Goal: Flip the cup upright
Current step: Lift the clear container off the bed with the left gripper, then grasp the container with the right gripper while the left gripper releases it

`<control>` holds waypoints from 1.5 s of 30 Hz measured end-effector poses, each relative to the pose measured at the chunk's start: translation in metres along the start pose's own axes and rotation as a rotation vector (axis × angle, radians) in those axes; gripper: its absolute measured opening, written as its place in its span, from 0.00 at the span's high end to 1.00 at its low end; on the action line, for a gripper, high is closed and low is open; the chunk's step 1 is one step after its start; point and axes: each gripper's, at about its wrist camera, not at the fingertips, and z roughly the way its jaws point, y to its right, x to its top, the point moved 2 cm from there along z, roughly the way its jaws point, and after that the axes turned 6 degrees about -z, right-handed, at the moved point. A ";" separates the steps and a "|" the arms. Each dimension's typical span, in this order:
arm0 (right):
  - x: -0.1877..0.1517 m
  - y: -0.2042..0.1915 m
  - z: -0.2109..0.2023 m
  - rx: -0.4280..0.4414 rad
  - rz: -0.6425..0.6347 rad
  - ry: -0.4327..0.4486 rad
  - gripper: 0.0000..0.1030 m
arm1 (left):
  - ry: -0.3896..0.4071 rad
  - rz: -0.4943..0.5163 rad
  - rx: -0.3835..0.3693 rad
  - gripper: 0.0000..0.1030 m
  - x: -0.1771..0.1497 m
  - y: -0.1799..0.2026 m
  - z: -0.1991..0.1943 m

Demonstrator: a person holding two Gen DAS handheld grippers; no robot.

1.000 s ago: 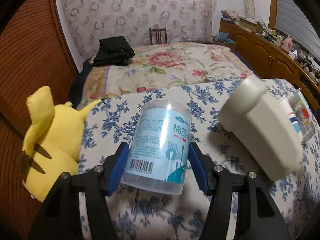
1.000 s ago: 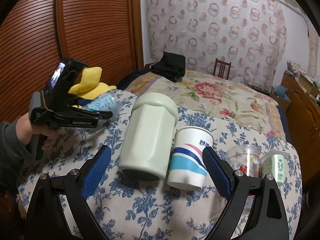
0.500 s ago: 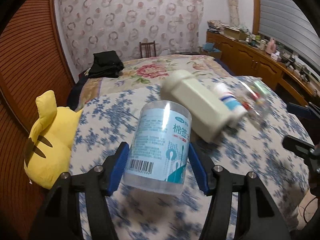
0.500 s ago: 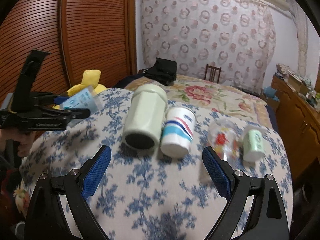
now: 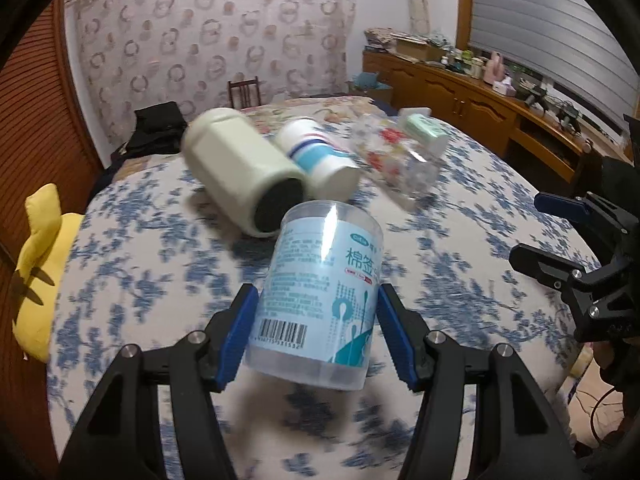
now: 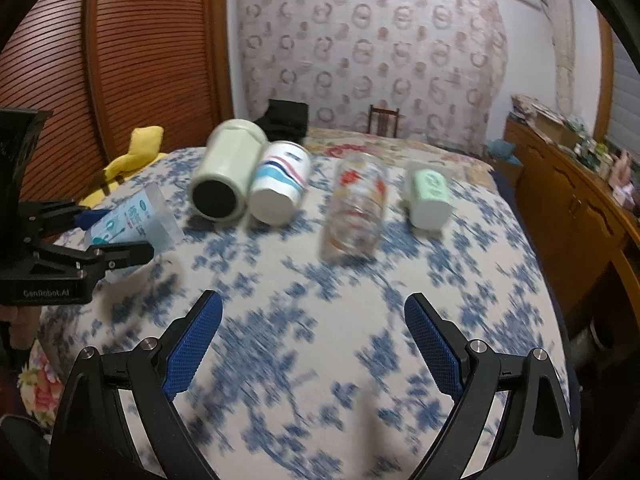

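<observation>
My left gripper (image 5: 316,316) is shut on a clear cotton-swab canister (image 5: 320,300) with a light blue label, held tilted above the blue-flowered tablecloth (image 5: 160,280). From the right wrist view the canister (image 6: 132,220) is at the left. Several cups lie on their sides in a row: a pale green mug (image 6: 226,170), a striped paper cup (image 6: 280,188), a clear printed glass (image 6: 356,204) and a small mint green cup (image 6: 430,192). My right gripper (image 6: 312,340) is open and empty, above the cloth in front of the row.
A yellow plush toy (image 5: 36,272) lies at the table's left edge. A bed with a floral cover (image 6: 400,146) and a black bag (image 6: 286,118) are behind the table. A wooden sideboard (image 6: 580,192) runs along the right. A slatted wooden wardrobe (image 6: 140,60) stands at the left.
Both grippers have pulled back from the cups and risen, so the whole row now shows. The left gripper still holds the canister and has swung to the right.
</observation>
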 end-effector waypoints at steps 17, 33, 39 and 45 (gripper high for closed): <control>-0.025 0.022 -0.007 -0.031 0.039 -0.026 0.09 | -0.045 0.005 -0.023 0.41 -0.006 0.022 0.023; -0.004 -0.006 -0.013 0.005 0.032 -0.021 0.09 | 0.073 -0.098 -0.093 0.32 -0.013 -0.013 -0.041; 0.015 -0.041 0.008 0.140 0.150 -0.055 0.09 | 0.115 -0.154 -0.036 0.32 -0.029 -0.055 -0.064; 0.034 -0.070 0.048 0.251 0.277 -0.142 0.09 | 0.136 -0.199 0.034 0.32 -0.048 -0.097 -0.079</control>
